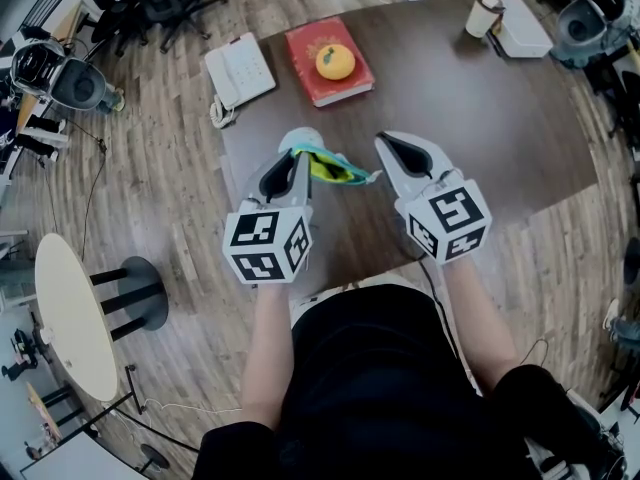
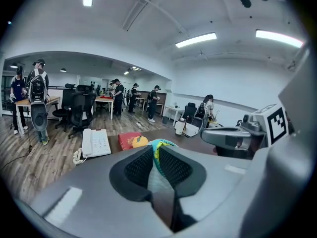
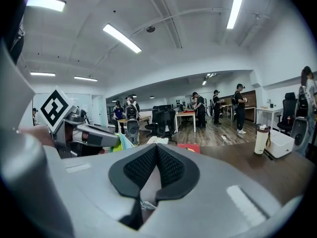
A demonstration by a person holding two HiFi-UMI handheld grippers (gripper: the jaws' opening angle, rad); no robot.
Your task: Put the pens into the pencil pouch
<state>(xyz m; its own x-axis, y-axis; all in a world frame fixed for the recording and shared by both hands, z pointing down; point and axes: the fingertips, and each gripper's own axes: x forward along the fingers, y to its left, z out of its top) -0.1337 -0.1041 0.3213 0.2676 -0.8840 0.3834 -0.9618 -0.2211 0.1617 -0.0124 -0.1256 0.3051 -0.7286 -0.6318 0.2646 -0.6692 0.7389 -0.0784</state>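
A teal and yellow pencil pouch [image 1: 335, 168] hangs in the air above the dark table [image 1: 480, 128], in front of the person. My left gripper [image 1: 298, 158] is shut on its left end; in the left gripper view the pouch fabric [image 2: 159, 148] sits pinched between the black pads. My right gripper [image 1: 392, 148] stands just to the pouch's right with its jaws shut, and the pouch's teal tip reaches its side. I cannot tell whether it pinches any part of the pouch. The right gripper view shows the pouch [image 3: 121, 142] beside the left gripper. No pens are in view.
On the far part of the table lie a red book [image 1: 312, 80] with an orange [image 1: 335, 61] on it and a white telephone [image 1: 240, 71]. A cup [image 1: 483, 16] and a white box [image 1: 522, 26] stand at the far right. Several people stand further back in the room.
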